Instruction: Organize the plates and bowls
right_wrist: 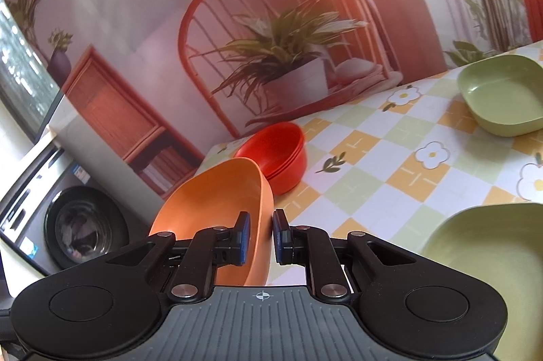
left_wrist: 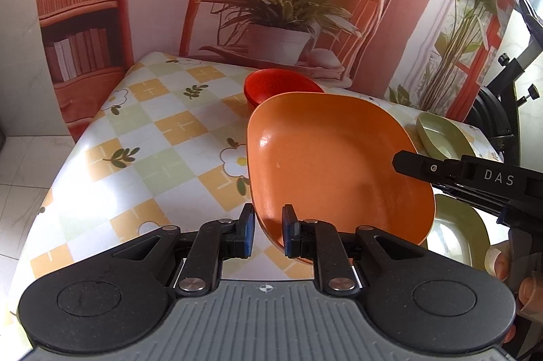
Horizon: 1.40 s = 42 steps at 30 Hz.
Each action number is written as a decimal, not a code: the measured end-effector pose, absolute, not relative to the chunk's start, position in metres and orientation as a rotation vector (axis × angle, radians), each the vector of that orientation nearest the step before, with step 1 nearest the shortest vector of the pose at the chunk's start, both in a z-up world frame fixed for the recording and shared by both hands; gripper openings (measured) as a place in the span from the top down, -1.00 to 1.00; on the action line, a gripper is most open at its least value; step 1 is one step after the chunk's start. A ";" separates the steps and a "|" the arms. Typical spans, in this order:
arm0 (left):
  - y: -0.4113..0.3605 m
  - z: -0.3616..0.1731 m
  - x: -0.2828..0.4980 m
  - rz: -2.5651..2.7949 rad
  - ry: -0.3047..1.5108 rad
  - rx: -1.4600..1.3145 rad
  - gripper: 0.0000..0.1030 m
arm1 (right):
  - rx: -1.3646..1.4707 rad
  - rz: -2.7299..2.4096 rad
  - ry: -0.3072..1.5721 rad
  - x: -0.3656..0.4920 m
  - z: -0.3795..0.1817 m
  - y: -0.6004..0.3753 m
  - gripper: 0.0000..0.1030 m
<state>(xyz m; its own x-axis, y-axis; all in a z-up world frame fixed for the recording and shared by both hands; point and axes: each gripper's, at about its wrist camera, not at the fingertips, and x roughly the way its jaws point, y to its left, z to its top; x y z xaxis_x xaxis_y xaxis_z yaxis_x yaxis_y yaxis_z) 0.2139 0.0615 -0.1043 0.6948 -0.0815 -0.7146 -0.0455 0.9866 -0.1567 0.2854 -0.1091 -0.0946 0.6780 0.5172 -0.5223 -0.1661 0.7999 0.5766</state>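
An orange plate [left_wrist: 339,164] with rounded corners hangs tilted above the table, held from two sides. My left gripper [left_wrist: 268,215] is shut on its near left rim, the blue pads either side of the wall. My right gripper [right_wrist: 261,222] is shut on the opposite rim of the orange plate [right_wrist: 217,191], and in the left wrist view its black fingers [left_wrist: 417,166] reach in over the plate's right edge. Behind the plate stands a stack of red bowls [left_wrist: 278,86] [right_wrist: 278,154]. A green plate [right_wrist: 492,259] lies near right, and a deeper green dish [right_wrist: 502,96] sits at the far right.
The table [left_wrist: 163,130] wears a chequered cloth with flowers, and its left edge drops to a tiled floor. A printed backdrop of a chair and plant [left_wrist: 281,4] stands right behind it. A washing machine [right_wrist: 74,225] sits low left and a black stand [left_wrist: 509,72] far right. A person's fingers [left_wrist: 502,262] hold the right gripper.
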 end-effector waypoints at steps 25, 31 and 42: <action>-0.070 -0.118 0.265 -0.312 0.836 -0.062 0.66 | 0.561 0.102 0.679 0.242 -0.112 -0.269 0.71; -0.083 -0.129 0.262 -0.347 0.871 -0.062 0.65 | 0.553 0.073 0.701 0.229 -0.117 -0.285 0.71; -0.092 -0.140 0.255 -0.360 0.915 -0.042 0.65 | 0.550 0.062 0.750 0.215 -0.125 -0.289 0.71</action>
<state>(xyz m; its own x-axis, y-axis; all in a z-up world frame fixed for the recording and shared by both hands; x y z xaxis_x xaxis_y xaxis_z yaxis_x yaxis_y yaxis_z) 0.2548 -0.0923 -0.1400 0.5541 -0.3220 -0.7677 0.2868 0.9396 -0.1871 0.2154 -0.2887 -0.1251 0.7364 0.2453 -0.6305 0.1382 0.8578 0.4951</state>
